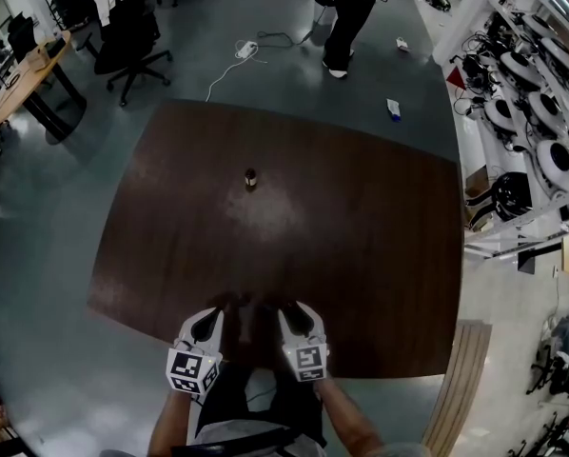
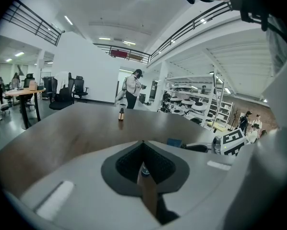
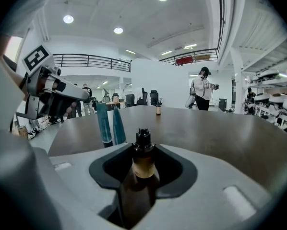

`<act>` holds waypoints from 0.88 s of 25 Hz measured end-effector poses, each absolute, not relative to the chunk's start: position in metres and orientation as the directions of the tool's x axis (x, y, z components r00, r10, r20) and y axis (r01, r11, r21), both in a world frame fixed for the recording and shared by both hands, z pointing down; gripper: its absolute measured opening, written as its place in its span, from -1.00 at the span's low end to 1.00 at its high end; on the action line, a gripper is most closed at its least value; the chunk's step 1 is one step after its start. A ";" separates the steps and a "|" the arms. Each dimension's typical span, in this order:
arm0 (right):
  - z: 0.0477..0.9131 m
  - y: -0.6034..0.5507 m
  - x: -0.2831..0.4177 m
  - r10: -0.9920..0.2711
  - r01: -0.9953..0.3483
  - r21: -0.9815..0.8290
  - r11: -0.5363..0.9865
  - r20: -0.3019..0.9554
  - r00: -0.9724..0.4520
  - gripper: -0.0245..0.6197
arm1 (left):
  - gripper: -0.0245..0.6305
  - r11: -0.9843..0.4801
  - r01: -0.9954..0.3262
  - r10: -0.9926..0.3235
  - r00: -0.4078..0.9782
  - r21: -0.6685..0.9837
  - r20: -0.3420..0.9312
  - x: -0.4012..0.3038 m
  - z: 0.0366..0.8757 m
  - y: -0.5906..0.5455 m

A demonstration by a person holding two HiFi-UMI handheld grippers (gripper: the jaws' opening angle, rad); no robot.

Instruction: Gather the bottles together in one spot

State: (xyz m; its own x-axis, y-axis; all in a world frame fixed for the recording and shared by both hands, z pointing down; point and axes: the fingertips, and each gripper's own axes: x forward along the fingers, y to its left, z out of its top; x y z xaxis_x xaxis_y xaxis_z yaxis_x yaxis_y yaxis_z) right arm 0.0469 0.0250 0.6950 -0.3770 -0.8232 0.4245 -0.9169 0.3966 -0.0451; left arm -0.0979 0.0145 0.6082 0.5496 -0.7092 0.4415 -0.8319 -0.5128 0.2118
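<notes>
Grey workshop flooring surrounds a broad dark-brown tabletop [image 1: 361, 255], with an office chair [image 1: 132, 36] and a standing person [image 1: 346, 17] well beyond its far edge. Both grippers sit at the middle of the near edge, side by side and angled gently downward. The right gripper [image 1: 292, 310] has its fingers clamped on a dark bottle [image 3: 142, 162] with a black cap and tan label. The bottle stands upright in the hollow between them, gripped about the neck and shoulder so the body hangs straight for setting down. The left gripper [image 1: 214, 310] has its fingers drawn nearly together, tips meeting. They appear to pinch a small bottle [image 2: 144, 172], of which only a narrow brown sliver and a little cap show, so I judge that grip rather than see it plainly. From the right gripper view, the left gripper's teal fingers [image 3: 110, 123] stand close beside the dark bottle, low by the tabletop. That fits bringing the two loads to one shared spot at the near edge. A far bottle [image 1: 250, 178] stands alone and upright near the tabletop's middle, a little toward the far edge and well apart from both grippers. The gathering looks part done: this pair needs setting down together, and the lone one has yet to be fetched.
</notes>
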 end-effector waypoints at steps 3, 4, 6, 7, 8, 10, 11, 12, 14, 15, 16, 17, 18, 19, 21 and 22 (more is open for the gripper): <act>0.695 0.027 0.046 -0.820 -0.916 -0.041 0.399 0.431 -0.377 -0.49 | -0.93 -0.511 -0.833 -0.710 0.548 0.212 0.442 -0.098 0.607 0.017; 0.696 0.027 0.046 -0.818 -0.915 -0.039 0.401 0.433 -0.377 -0.49 | -0.93 -0.510 -0.834 -0.711 0.547 0.212 0.442 -0.098 0.606 0.017; 0.696 0.027 0.046 -0.817 -0.914 -0.035 0.403 0.436 -0.377 -0.48 | -0.93 -0.507 -0.836 -0.713 0.544 0.210 0.442 -0.100 0.606 0.017; 0.696 0.026 0.045 -0.817 -0.914 -0.034 0.404 0.436 -0.378 -0.48 | -0.93 -0.507 -0.836 -0.714 0.543 0.209 0.442 -0.101 0.606 0.016; 0.696 0.026 0.045 -0.817 -0.914 -0.034 0.405 0.435 -0.378 -0.48 | -0.93 -0.507 -0.837 -0.715 0.543 0.208 0.441 -0.101 0.606 0.015; 0.696 0.026 0.045 -0.819 -0.914 -0.039 0.404 0.430 -0.380 -0.48 | -0.93 -0.507 -0.837 -0.716 0.542 0.207 0.439 -0.101 0.605 0.014; 0.695 0.027 0.046 -0.820 -0.914 -0.046 0.402 0.426 -0.382 -0.48 | -0.93 -0.507 -0.837 -0.717 0.543 0.207 0.438 -0.101 0.604 0.013; 0.694 0.029 0.047 -0.821 -0.915 -0.053 0.400 0.424 -0.383 -0.47 | -0.93 -0.508 -0.836 -0.717 0.543 0.206 0.437 -0.102 0.603 0.013; 0.692 0.032 0.049 -0.823 -0.917 -0.072 0.393 0.418 -0.385 -0.34 | -0.93 -0.509 -0.836 -0.718 0.543 0.204 0.436 -0.102 0.601 0.012; 0.690 0.034 0.050 -0.824 -0.918 -0.080 0.389 0.415 -0.385 -0.29 | -0.93 -0.510 -0.836 -0.717 0.543 0.203 0.436 -0.102 0.600 0.012; 0.688 0.036 0.053 -0.827 -0.919 -0.085 0.384 0.412 -0.383 -0.23 | -0.93 -0.512 -0.835 -0.717 0.545 0.202 0.435 -0.101 0.598 0.011; 0.684 0.038 0.055 -0.829 -0.921 -0.088 0.379 0.409 -0.381 -0.21 | -0.93 -0.515 -0.833 -0.716 0.547 0.201 0.434 -0.100 0.596 0.011; 0.679 0.040 0.058 -0.832 -0.923 -0.091 0.375 0.406 -0.378 -0.17 | -0.93 -0.517 -0.832 -0.715 0.549 0.200 0.433 -0.099 0.594 0.011; 0.673 0.043 0.061 -0.835 -0.924 -0.094 0.370 0.402 -0.375 -0.16 | -0.93 -0.520 -0.831 -0.715 0.550 0.198 0.431 -0.098 0.591 0.010; 0.659 0.047 0.067 -0.845 -0.929 -0.099 0.358 0.390 -0.367 -0.15 | -0.93 -0.527 -0.827 -0.715 0.556 0.196 0.424 -0.094 0.584 0.008; 0.651 0.050 0.071 -0.851 -0.931 -0.099 0.351 0.382 -0.362 -0.15 | -0.93 -0.531 -0.824 -0.714 0.560 0.196 0.420 -0.092 0.580 0.007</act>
State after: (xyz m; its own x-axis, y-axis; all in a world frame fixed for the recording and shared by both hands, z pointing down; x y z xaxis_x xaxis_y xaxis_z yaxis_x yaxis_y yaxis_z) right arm 0.0712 0.0500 0.6512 -0.3617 -0.8506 0.3816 -0.9310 0.3512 -0.0995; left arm -0.0920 0.0075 0.5796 0.5600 -0.7142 0.4199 -0.8243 -0.5313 0.1957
